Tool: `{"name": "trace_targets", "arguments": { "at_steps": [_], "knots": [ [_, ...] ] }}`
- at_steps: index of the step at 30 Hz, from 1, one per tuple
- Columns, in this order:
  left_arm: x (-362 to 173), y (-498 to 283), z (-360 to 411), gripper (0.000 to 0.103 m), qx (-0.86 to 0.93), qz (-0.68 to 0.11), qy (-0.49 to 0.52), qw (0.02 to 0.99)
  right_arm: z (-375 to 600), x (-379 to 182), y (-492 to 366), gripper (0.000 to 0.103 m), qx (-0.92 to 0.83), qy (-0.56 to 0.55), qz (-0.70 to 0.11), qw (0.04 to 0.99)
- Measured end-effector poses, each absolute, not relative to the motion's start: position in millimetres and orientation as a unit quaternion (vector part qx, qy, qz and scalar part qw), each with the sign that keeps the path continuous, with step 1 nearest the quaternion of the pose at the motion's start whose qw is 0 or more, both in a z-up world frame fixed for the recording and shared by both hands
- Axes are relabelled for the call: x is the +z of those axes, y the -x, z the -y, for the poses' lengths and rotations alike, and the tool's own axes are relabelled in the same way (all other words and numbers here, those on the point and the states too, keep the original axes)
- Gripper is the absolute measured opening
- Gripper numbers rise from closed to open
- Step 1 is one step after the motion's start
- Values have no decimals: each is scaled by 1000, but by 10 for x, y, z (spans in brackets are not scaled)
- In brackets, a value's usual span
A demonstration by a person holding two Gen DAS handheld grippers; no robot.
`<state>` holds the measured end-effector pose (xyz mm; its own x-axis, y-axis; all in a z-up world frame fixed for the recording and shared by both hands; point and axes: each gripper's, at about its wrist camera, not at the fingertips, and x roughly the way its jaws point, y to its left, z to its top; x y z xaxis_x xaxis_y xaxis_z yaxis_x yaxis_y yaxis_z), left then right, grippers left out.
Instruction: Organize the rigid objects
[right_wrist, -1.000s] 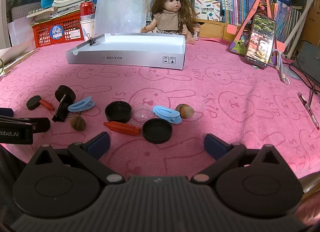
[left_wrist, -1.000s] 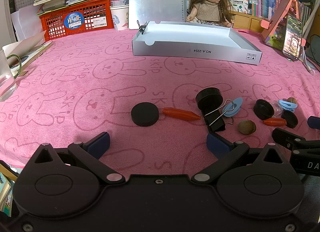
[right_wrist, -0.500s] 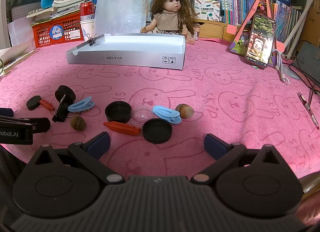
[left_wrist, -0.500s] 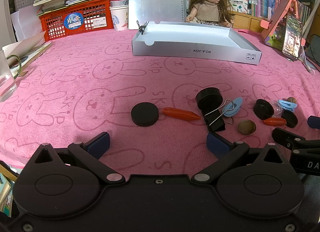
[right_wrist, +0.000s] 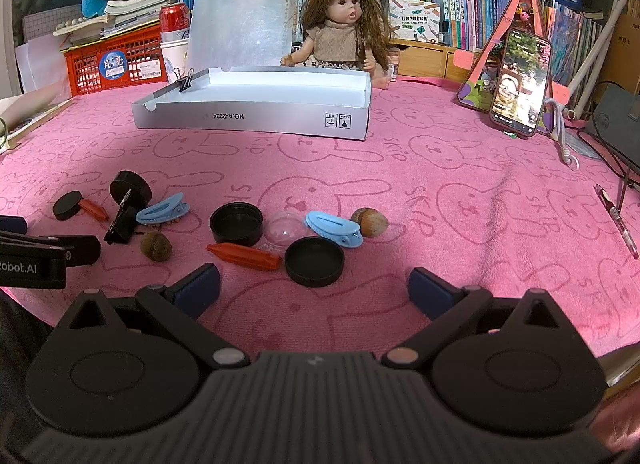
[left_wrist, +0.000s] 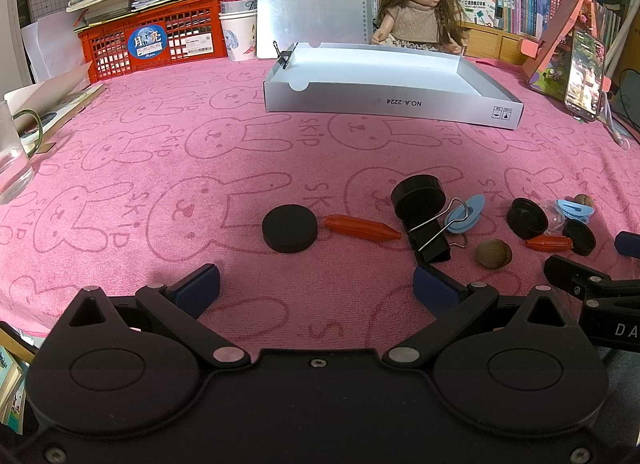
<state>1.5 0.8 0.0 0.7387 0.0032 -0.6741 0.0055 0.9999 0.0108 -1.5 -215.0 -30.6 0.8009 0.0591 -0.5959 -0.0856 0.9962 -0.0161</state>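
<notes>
Nothing has shifted since a second ago: both the left gripper [left_wrist: 316, 284] and right gripper [right_wrist: 314, 284] hover with fingers spread (empty), the black cap [right_wrist: 315, 262] at lower centre untouched, so sorting hasn't begun.

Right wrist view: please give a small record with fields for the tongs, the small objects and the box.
left tongs: open, empty
right tongs: open, empty
small objects: black caps, orange pieces, blue clips, nuts, binder clip, clear dome, all on pink cloth
grey box: open, beyond the objects, nothing visible inside
</notes>
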Motion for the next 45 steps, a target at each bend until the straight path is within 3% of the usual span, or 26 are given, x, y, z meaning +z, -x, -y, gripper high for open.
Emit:
{"name": "trace_targets", "arguments": {
  "at_steps": [26, 34, 38, 40, 42, 45],
  "knots": [
    [12, 27, -19, 103, -11, -353, -8, 936, 2181, -271, 76, 101, 46, 11, -300, 953],
    [78, 70, -85, 82, -50, -339, -6, 939, 2206, -210, 174, 89, 74, 3, -276, 958],
    [140, 90, -134, 77, -59, -319, 4, 946, 2239, -184, 166, 80, 73, -1, -273, 959],
    [179, 104, -163, 65, -56, -305, 8, 951, 2253, -193, 155, 76, 70, -1, -274, 959],
    [207, 120, -199, 59, -55, -291, 16, 955, 2268, -206, 149, 69, 65, -1, -273, 960],
    [207, 94, -241, 59, -57, -288, 15, 956, 2297, -220, 133, 60, 58, -5, -273, 960]
  ]
}}
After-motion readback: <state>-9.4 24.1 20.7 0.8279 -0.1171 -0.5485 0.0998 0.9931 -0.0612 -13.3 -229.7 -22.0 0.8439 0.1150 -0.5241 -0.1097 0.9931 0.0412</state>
